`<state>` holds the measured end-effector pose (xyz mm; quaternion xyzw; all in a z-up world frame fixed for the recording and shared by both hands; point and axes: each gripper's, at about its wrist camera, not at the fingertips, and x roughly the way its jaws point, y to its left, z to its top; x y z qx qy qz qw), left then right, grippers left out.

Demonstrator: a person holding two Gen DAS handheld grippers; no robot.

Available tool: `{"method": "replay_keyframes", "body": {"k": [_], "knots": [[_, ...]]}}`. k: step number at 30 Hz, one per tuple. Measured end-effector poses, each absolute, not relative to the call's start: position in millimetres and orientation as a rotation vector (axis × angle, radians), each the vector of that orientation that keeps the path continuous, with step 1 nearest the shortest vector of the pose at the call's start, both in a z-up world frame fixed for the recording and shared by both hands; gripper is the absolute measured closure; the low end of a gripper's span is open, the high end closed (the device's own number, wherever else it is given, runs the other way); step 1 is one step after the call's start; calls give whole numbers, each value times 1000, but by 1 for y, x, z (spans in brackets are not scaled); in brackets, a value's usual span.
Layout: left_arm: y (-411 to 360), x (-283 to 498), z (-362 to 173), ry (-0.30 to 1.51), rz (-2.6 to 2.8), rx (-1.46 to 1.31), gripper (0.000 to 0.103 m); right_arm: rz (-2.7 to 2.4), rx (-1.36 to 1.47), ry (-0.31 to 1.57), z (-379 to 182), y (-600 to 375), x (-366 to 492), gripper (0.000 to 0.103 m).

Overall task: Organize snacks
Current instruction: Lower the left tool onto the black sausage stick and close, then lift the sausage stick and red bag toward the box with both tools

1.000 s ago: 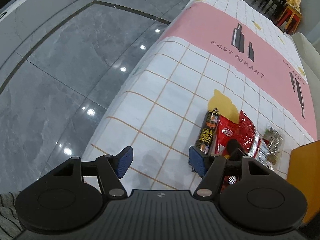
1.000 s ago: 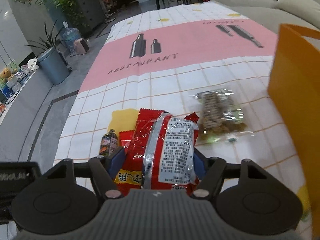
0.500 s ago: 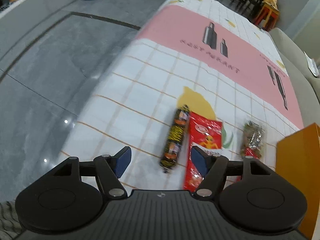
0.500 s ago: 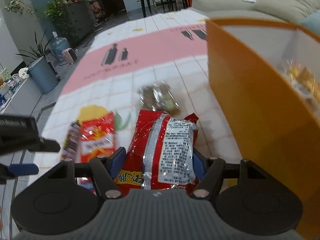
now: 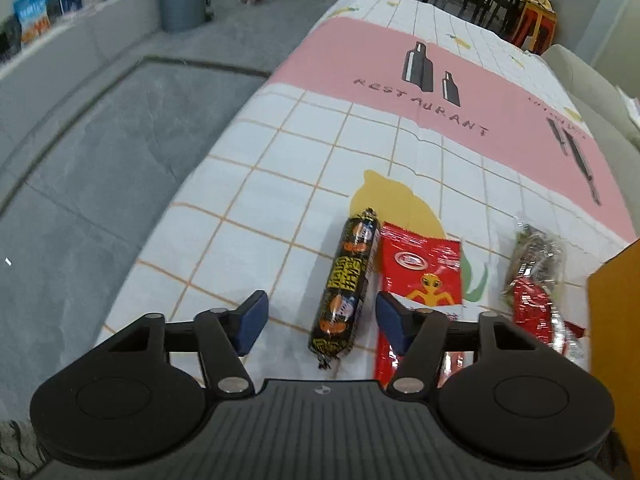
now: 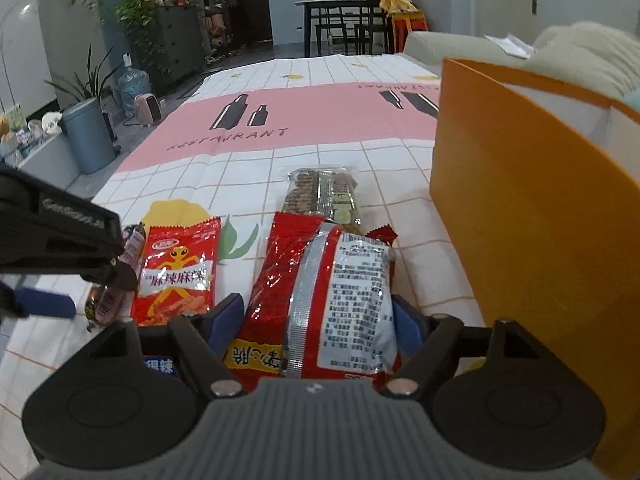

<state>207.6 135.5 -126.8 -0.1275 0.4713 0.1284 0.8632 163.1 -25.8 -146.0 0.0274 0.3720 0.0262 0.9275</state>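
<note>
The tablecloth (image 5: 360, 148) fills most of both views, white-checked with a pink band across the upper half; the orange box (image 6: 520, 220) stands at the right of the right wrist view, its open top turned toward the upper right, and shows only as a sliver at the right edge of the left wrist view.

Next in size, the red snack bag (image 6: 320, 292) lies between the jaws of the right gripper (image 6: 316, 320), printed back uppermost, its long axis running up the frame; those jaws are opening, and whether the pads still press on it I cannot tell; the box lies just to its right.

The left gripper (image 5: 318, 316) is closing with nothing clamped; the sausage stick (image 5: 346, 284) lies on the cloth between its pads, long axis up the frame and tilted slightly right, so this hand is plainly the nearer one for it.

Counted: one box; four snacks, being the red bag, one flat red alien packet (image 5: 424, 268) touching the sausage's right side, one clear cracker pack (image 6: 324, 196) beyond, one sausage.
</note>
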Motion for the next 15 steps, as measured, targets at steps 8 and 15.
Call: {"method": "replay_keyframes", "body": {"k": [8, 15], "knots": [[96, 205, -130, 931, 315, -18, 77, 32, -4, 739, -148, -20, 159, 30], [97, 200, -127, 961, 311, 7, 78, 47, -10, 757, -145, -18, 157, 31]]}}
